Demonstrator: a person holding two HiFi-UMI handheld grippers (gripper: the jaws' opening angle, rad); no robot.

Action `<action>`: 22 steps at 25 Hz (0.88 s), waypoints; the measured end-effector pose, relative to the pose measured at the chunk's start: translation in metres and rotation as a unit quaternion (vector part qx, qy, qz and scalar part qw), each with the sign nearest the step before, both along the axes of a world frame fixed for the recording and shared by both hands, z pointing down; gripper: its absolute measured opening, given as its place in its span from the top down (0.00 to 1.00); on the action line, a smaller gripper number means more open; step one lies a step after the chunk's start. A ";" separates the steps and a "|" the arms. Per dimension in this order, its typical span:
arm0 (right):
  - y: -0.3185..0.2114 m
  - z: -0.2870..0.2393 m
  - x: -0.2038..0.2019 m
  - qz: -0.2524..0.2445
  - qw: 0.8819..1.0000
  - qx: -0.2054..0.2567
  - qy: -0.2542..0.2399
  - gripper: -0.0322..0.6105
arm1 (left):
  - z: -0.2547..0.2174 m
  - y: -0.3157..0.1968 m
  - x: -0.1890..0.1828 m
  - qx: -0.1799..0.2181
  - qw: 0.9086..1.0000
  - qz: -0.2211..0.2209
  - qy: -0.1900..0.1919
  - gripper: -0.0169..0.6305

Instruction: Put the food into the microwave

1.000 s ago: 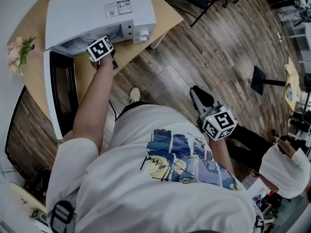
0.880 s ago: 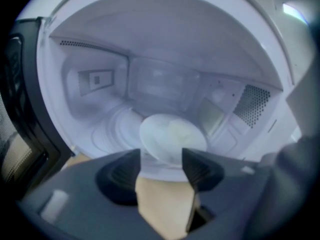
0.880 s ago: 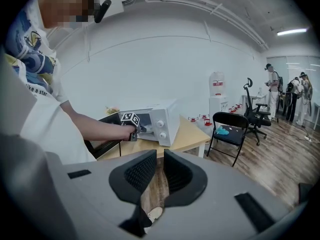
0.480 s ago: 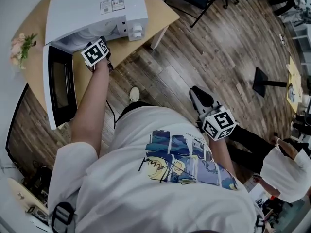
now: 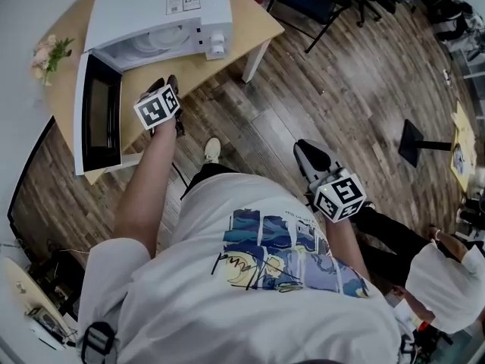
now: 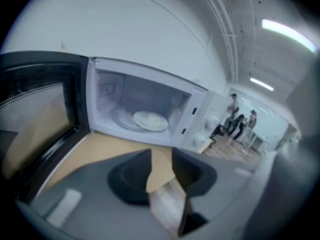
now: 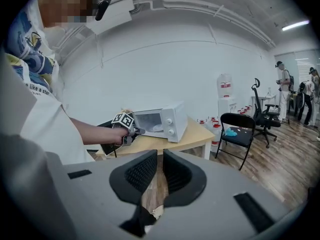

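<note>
1. Left gripper [image 6: 161,159]: the jaws are set partly apart with nothing between them; only table and floor show through the gap. They have just been closing, which is read as a return to rest after release.
2. The plate of food [image 6: 150,120] is located inside the microwave [image 5: 159,6], flat on the turntable and well clear of the left gripper. What lies on the plate cannot be made out. The loading step is judged complete.
3. The door [image 5: 98,112] is swung fully open to the left, so that the cavity is kept accessible. It has not yet been shut.
4. The microwave is stood on the table [image 5: 250,21], with its opening turned toward the person.
5. The right gripper [image 5: 301,147] is held low beside the person's hip, well apart from the table. Its jaws are nearly together and hold nothing; no part in this step is assigned to it.
6. Difference from the earlier frame: the left gripper [image 5: 164,83] was then at the cavity mouth; it is now drawn back to the table's near edge. The door and the right gripper are unchanged.
</note>
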State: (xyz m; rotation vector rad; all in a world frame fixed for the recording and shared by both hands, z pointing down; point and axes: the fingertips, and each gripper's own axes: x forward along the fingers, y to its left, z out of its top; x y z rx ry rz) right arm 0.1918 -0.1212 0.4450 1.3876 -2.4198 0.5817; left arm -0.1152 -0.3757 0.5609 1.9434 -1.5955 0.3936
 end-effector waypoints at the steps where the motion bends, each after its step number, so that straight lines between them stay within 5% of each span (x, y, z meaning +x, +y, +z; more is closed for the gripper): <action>1: 0.004 0.000 0.000 -0.004 1.000 0.001 -0.001 0.90 | -0.002 0.010 0.003 0.002 1.000 0.005 0.003 0.79; 7: 0.027 0.003 -0.001 -0.029 1.000 0.002 -0.011 0.91 | -0.014 0.074 0.024 0.008 0.999 0.042 0.023 0.95; 16: 0.065 0.018 -0.003 -0.060 0.998 0.001 -0.020 0.93 | -0.044 0.168 0.069 0.028 0.985 0.113 0.130 0.96; 22: 0.077 0.015 -0.002 -0.064 0.998 0.007 -0.027 0.93 | -0.053 0.212 0.103 0.029 0.974 0.204 0.089 0.96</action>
